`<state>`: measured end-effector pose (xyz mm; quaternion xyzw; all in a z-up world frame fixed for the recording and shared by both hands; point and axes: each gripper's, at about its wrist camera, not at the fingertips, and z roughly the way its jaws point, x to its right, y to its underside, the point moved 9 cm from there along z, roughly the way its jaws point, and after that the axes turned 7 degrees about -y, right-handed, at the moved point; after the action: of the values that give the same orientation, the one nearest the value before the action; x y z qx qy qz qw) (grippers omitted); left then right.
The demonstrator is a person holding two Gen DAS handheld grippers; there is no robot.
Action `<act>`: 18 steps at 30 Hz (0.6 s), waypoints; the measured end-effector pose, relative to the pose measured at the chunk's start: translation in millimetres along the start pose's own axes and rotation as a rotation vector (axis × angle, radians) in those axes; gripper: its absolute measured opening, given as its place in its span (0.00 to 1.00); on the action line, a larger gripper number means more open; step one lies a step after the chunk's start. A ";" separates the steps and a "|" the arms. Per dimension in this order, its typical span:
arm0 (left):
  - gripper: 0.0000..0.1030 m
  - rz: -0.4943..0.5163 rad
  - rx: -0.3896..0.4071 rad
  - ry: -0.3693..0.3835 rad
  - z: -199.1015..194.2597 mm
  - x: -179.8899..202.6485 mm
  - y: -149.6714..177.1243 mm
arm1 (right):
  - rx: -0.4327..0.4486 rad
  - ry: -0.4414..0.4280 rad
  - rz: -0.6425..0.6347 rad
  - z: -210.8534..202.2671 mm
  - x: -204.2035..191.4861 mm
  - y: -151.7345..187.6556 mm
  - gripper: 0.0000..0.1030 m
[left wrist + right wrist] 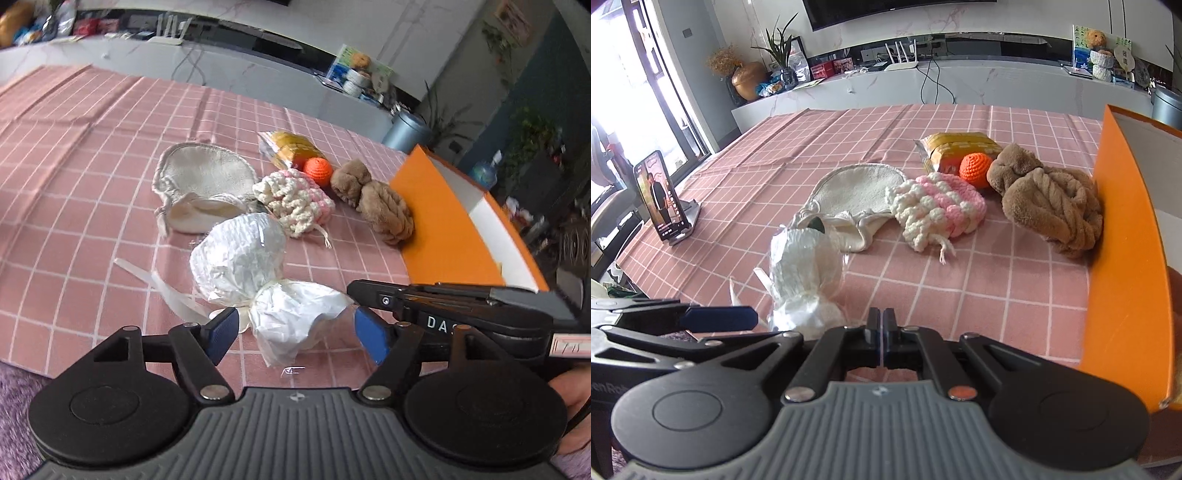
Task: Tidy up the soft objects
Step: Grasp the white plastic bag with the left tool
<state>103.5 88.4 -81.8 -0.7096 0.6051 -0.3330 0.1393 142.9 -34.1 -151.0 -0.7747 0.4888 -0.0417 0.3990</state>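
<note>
A white soft bundle wrapped in clear film (240,258) (805,266) lies on the pink checked tablecloth (92,166), its tied tail toward me. My left gripper (299,332) is open, with the film tail between its blue pads (225,328), which do not press on it. Just to its right, low over the cloth, my right gripper (882,321) is shut with nothing in it. Behind the bundle lie a cream pouch (203,188), a pink-and-white crochet piece (295,199), an orange knitted ball (317,170) and a brown plush roll (373,199).
An open orange box (436,221) (1126,240) stands at the right, touching the brown roll. A yellow packet (960,147) lies behind the orange ball. A phone on a stand (661,195) is at the cloth's left edge. A white counter with clutter runs behind the table.
</note>
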 end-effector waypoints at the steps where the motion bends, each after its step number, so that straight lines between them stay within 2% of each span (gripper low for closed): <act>1: 0.83 -0.037 0.004 0.003 -1.3 -3.1 -1.5 | 0.006 0.000 0.000 -1.1 0.1 -1.3 0.00; 3: 0.83 -0.126 0.021 0.015 -4.1 -8.9 -8.8 | 0.021 0.010 -0.005 -3.6 1.3 -5.6 0.01; 6: 0.83 -0.185 0.039 -0.006 -3.0 -13.8 -24.6 | 0.039 0.014 -0.008 -4.1 2.1 -14.8 0.01; 8: 0.83 -0.211 0.024 -0.064 3.0 -20.3 -33.5 | 0.042 0.004 -0.008 -0.6 0.2 -21.7 0.01; 13: 0.83 -0.286 -0.046 -0.076 19.8 -30.4 -39.1 | 0.023 -0.037 -0.041 13.0 -14.0 -29.8 0.01; 18: 0.83 -0.303 -0.092 -0.109 36.3 -35.9 -31.5 | -0.027 -0.082 -0.051 29.4 -25.9 -24.3 0.01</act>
<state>149.3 122.3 -100.7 -0.8154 0.4973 -0.2833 0.0873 160.4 8.3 -146.5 -0.7933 0.4524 -0.0136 0.4071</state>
